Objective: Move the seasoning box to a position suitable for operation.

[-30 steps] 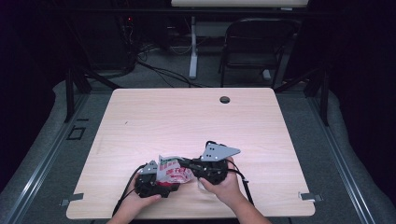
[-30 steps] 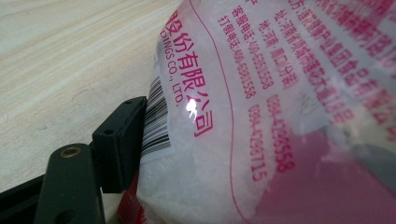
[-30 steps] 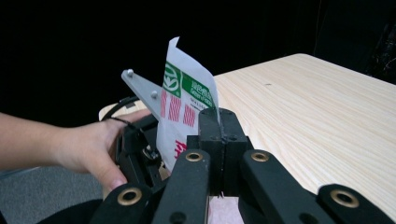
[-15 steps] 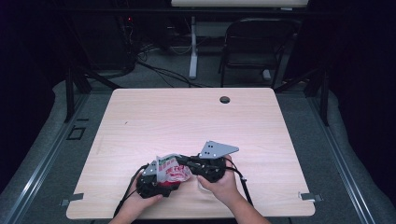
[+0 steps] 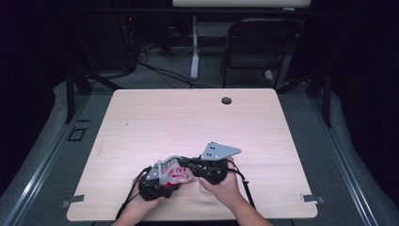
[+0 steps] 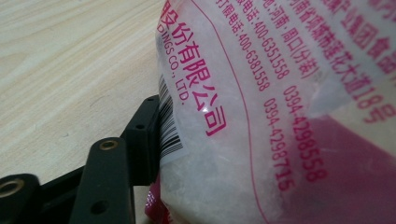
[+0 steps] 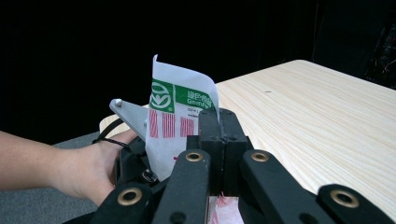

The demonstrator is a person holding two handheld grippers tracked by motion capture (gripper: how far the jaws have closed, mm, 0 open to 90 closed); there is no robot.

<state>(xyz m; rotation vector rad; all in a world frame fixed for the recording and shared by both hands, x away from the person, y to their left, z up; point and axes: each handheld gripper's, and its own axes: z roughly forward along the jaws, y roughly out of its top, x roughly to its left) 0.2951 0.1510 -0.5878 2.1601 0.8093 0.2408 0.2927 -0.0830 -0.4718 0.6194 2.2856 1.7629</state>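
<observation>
A filled plastic bag [image 5: 173, 172] with red print hangs between both grippers near the table's front edge. In the left gripper view the bag [image 6: 261, 93] bulges over the jaws, with the one visible black pad [image 6: 142, 140] against its barcode and the other jaw hidden behind it. My left gripper [image 5: 162, 182] has just been closing its jaws around the bag. My right gripper [image 7: 218, 122] is shut on the bag's upright white and green top flap [image 7: 175, 116]. In the high view the right gripper [image 5: 190, 165] comes at the bag from the right.
The wooden table [image 5: 188, 117] has a round cable hole [image 5: 227, 100] at the back. A dark chair [image 5: 256, 47] and floor cables lie beyond the far edge. Metal brackets [image 5: 313, 197] sit at the front corners. The left gripper's grey plate [image 7: 128, 116] sits beside the flap.
</observation>
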